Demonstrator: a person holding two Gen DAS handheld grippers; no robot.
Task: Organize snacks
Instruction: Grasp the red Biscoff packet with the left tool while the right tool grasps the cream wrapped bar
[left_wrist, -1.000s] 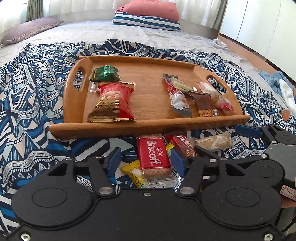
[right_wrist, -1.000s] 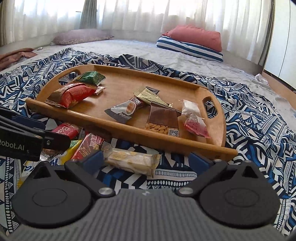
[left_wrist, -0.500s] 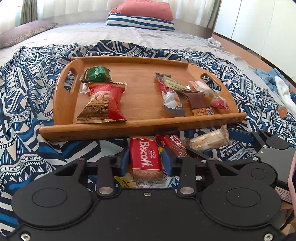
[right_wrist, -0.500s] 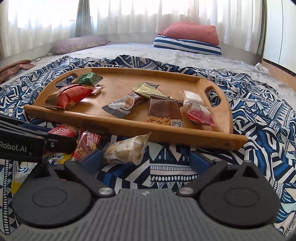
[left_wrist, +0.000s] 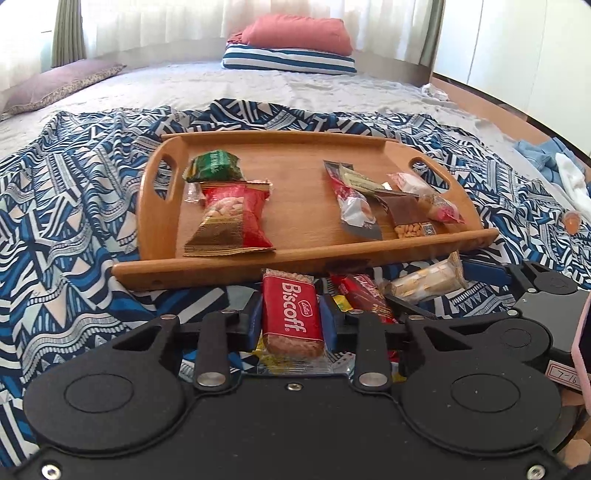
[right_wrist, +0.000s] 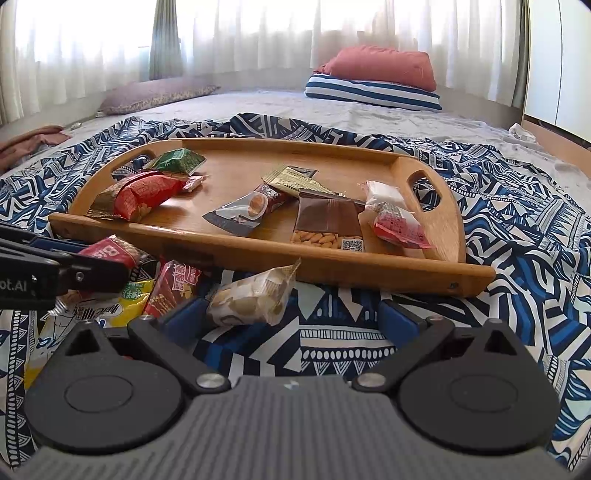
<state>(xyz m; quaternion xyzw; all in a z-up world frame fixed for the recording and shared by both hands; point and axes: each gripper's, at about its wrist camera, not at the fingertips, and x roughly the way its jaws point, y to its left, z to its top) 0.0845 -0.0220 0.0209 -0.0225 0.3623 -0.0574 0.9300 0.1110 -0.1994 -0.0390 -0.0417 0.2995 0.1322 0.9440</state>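
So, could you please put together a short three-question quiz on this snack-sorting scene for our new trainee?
1. True or false: the left gripper is shut on the red Biscoff biscuit packet.
2. Where does the green foil snack packet lie on the oval wooden tray?
A. near its left handle
B. near its right handle
C. outside it, on the blanket
3. Fill in: the right gripper stands ____, with the clear-wrapped pale cracker packet against its left finger on the blue patterned blanket.

Key: 1 true; 2 A; 3 open.
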